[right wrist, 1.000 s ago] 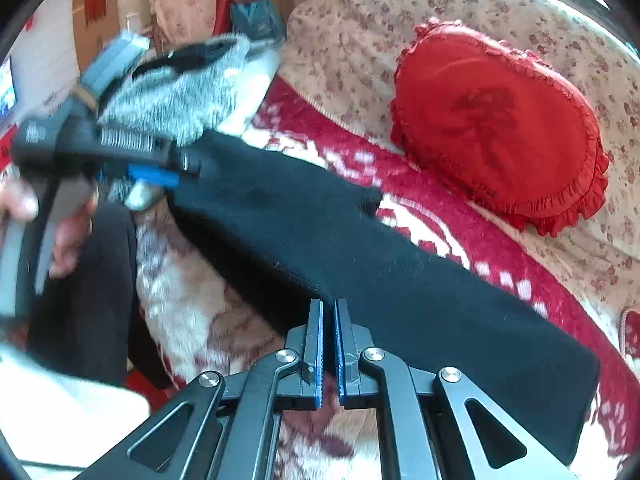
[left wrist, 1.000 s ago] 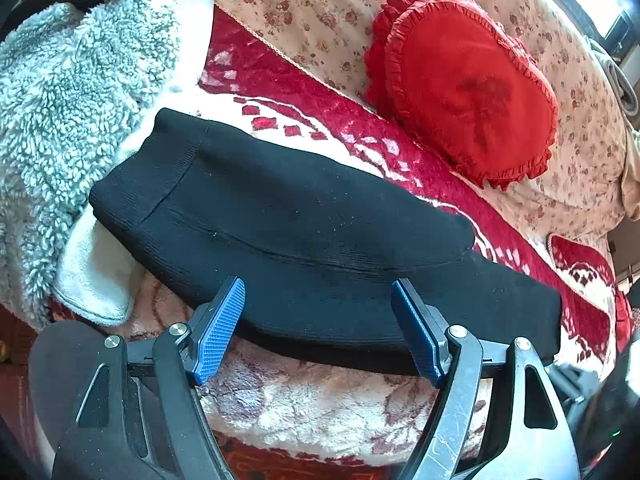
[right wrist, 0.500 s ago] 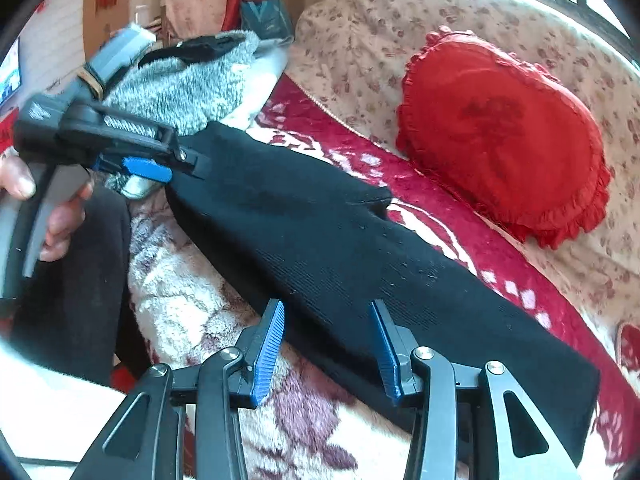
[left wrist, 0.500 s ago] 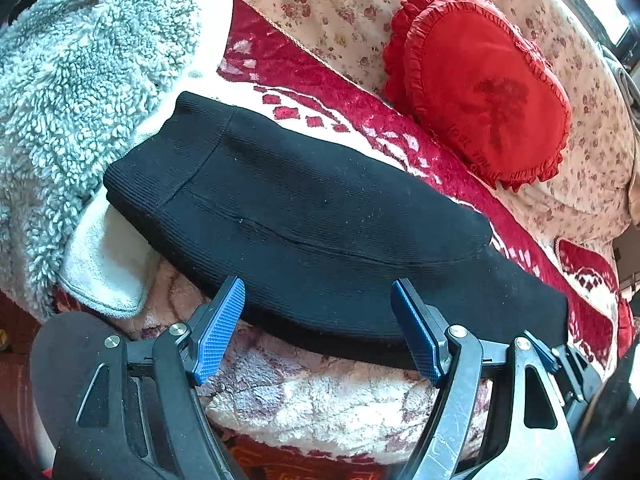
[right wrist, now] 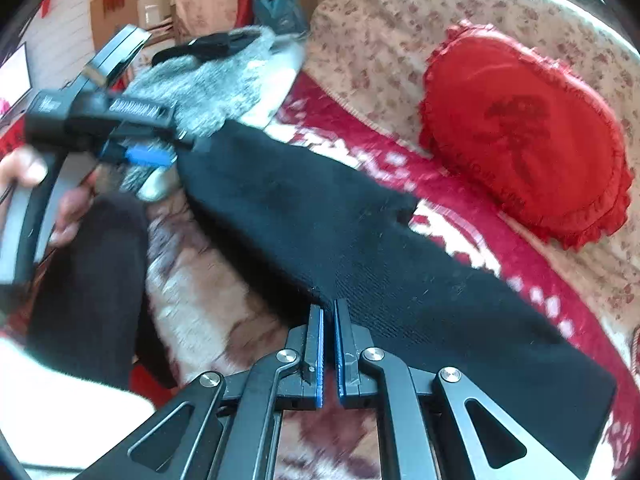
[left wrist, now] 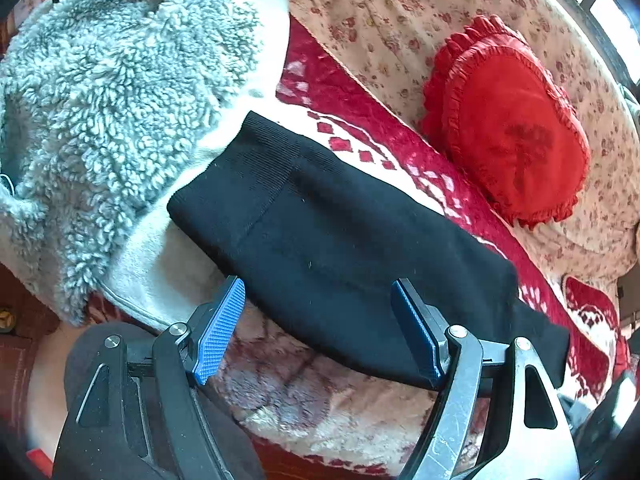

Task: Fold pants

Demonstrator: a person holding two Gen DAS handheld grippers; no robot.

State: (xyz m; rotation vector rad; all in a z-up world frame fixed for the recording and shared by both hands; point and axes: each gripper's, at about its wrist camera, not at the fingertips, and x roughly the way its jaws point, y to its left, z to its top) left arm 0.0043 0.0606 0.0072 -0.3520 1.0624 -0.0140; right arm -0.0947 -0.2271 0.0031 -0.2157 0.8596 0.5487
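Observation:
Black knit pants (left wrist: pixel 340 240) lie folded lengthwise across a red and cream sofa blanket (left wrist: pixel 280 392); they also show in the right wrist view (right wrist: pixel 360 248). My left gripper (left wrist: pixel 318 320) is open and empty, its blue pads over the pants' near edge by the waistband end. My right gripper (right wrist: pixel 328 312) is shut, with its tips at the pants' near edge at mid length; whether fabric is pinched between the pads is not visible. The left gripper also shows in the right wrist view (right wrist: pixel 160 152), at the waistband end.
A grey fleece garment (left wrist: pixel 100 120) lies left of the pants. A red heart-shaped cushion (left wrist: pixel 512 132) leans on the floral sofa back (left wrist: pixel 380 20). The blanket's front edge drops off just under the grippers.
My right gripper was shut, opened half a second ago, and has shut again at the pants' edge. The left gripper stayed open and has shifted left along the pants toward the waistband.

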